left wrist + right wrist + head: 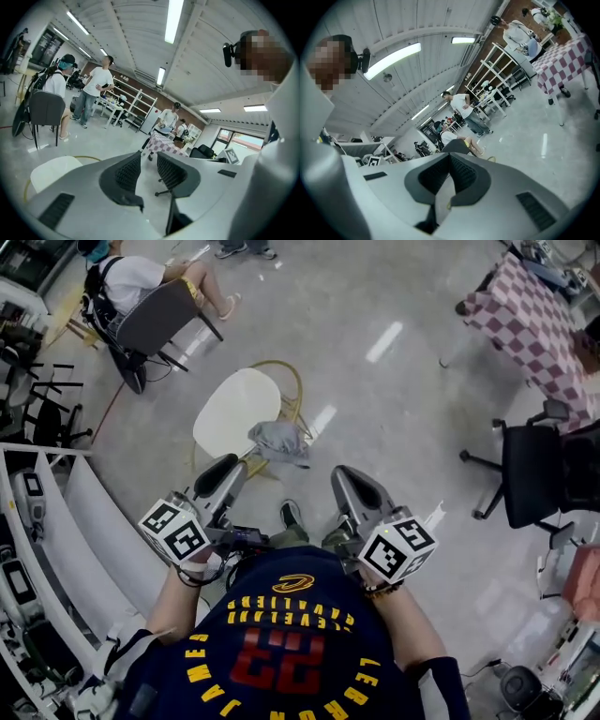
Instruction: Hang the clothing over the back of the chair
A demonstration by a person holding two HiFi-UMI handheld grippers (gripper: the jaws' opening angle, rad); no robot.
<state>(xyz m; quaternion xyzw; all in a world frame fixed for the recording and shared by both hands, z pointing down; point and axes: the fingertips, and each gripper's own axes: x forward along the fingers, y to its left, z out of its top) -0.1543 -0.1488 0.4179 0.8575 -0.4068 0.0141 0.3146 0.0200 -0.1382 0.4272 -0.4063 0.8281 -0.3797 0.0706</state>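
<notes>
A chair with a white seat (234,409) and a yellow tube frame (292,390) stands on the floor in front of me. Grey clothing (278,441) lies bunched on the frame at the seat's near right side. Both grippers are held close to my chest, short of the chair and apart from the clothing. My left gripper (221,474) is open, with floor showing between its pads (129,171) and nothing held. My right gripper (351,487) is shut with nothing in it, its fingertips (457,164) meeting. The white seat (51,171) also shows low at the left of the left gripper view.
A person sits on a dark chair (155,315) at the far left. At the right stands a black office chair (539,474), with a checkered table (534,315) beyond it. White shelving (56,521) runs along my left. Other people (96,89) stand further off.
</notes>
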